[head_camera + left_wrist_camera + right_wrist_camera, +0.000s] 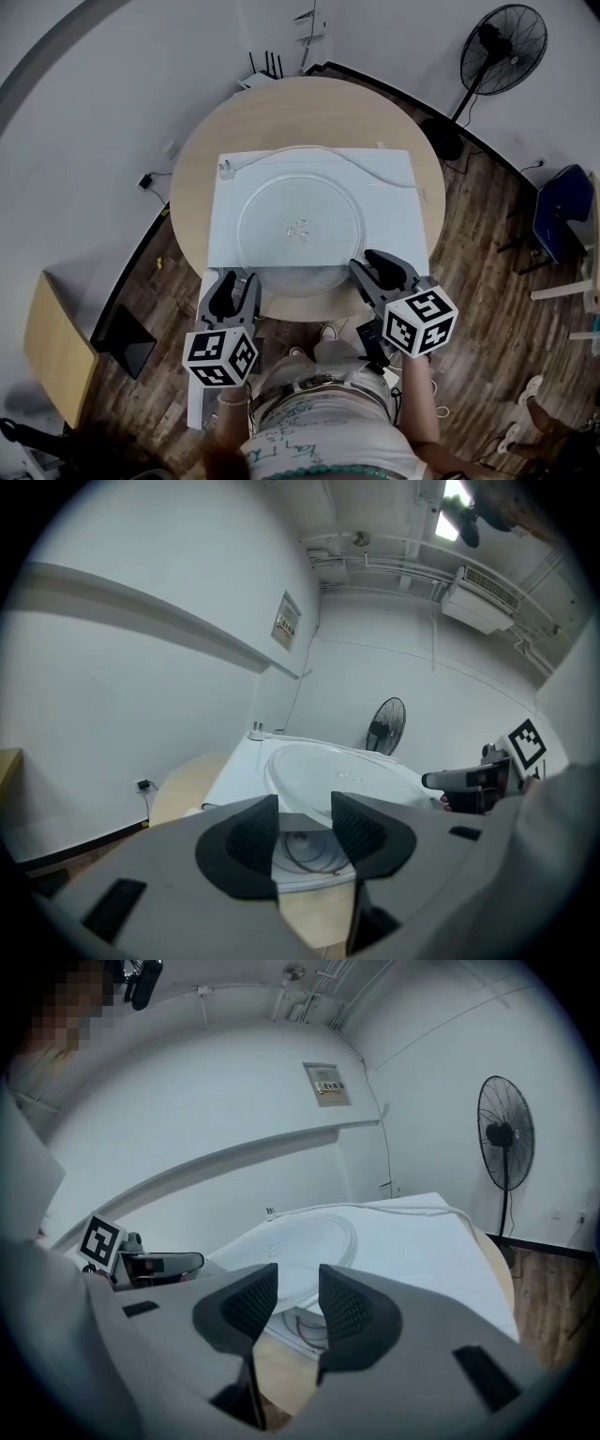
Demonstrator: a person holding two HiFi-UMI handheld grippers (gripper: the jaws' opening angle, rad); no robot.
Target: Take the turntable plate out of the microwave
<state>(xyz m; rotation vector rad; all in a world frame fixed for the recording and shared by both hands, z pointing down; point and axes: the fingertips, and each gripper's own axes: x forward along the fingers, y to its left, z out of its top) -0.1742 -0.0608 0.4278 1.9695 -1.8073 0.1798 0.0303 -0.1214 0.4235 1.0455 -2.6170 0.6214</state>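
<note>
On top of the white microwave (398, 183) lay one turntable plate (300, 225): a clear glass disc, flat, with a raised rim and small lugs at its centre, its near edge reaching the microwave's front. One microwave stood on one round wooden table (192, 178). Two grippers hovered just before the plate's near edge, the left gripper (234, 283) and the right gripper (373, 266), each with jaws parted and released, clasping nothing. One fan (503, 49) stood behind.
</note>
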